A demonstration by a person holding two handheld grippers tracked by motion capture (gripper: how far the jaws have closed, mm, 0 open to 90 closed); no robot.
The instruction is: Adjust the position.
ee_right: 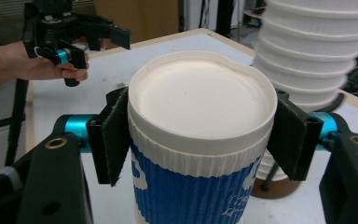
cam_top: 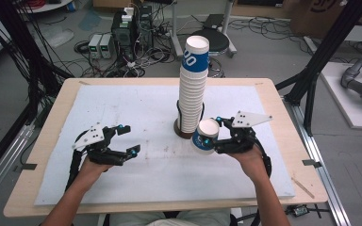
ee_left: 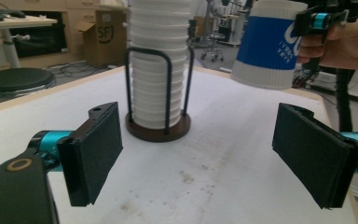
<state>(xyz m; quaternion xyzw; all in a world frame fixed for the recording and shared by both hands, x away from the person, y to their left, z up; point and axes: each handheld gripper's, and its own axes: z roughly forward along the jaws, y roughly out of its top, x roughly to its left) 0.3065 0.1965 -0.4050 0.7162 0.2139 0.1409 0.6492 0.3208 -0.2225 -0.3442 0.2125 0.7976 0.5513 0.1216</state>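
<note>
A tall stack of white ribbed paper cups (cam_top: 193,89), the top one with a blue band, stands upside down in a black wire holder on a round brown base (ee_left: 157,133) at the table's middle. My right gripper (cam_top: 213,134) is shut on a single blue-and-white cup (ee_right: 200,116) just right of the stack's foot. Its pads squeeze the sides near the bottom end, which faces the right gripper view; in the left gripper view the cup (ee_left: 268,44) hangs clear of the table. My left gripper (cam_top: 128,140) is open over the white mat to the left, nothing between its pads (ee_left: 93,154).
A white mat (cam_top: 136,108) covers most of the wooden table (cam_top: 283,122). Black frame posts (cam_top: 318,61) rise past the table's right corner. Cables and electronics boxes (cam_top: 122,33) lie on the floor beyond the far edge.
</note>
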